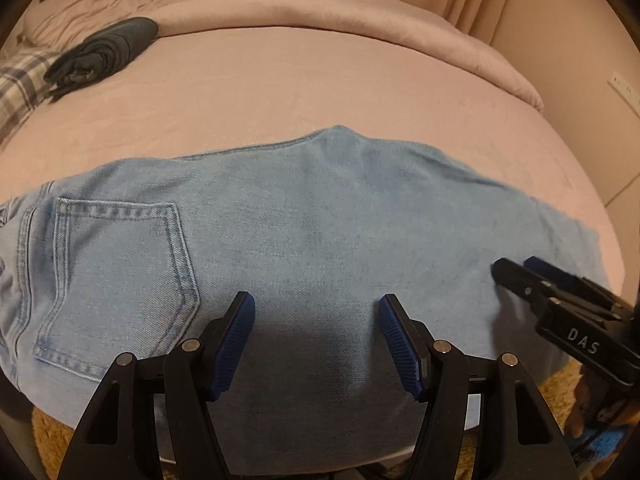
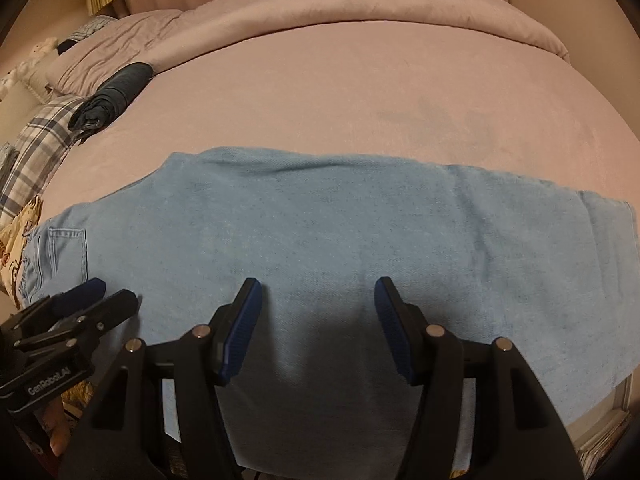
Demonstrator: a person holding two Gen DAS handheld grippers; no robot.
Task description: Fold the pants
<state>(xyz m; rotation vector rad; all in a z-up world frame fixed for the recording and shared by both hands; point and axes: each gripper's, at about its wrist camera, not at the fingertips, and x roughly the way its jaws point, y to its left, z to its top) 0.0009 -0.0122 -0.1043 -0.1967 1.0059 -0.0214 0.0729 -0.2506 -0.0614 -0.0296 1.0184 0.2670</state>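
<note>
Light blue jeans (image 1: pixel 288 232) lie flat across the near part of a pink bed, folded lengthwise, back pocket (image 1: pixel 120 276) at the left, leg ends at the right (image 2: pixel 600 264). My left gripper (image 1: pixel 316 312) is open and empty, hovering over the jeans near the seat. My right gripper (image 2: pixel 318 296) is open and empty over the legs. The right gripper also shows in the left wrist view (image 1: pixel 516 272), the left gripper in the right wrist view (image 2: pixel 108 292).
A rolled dark garment (image 1: pixel 104 48) lies at the far left of the bed (image 1: pixel 320 88). A plaid cloth (image 2: pixel 44 140) and pillows sit at the left. A folded pink duvet (image 2: pixel 360 8) lines the far side. Wall at the right.
</note>
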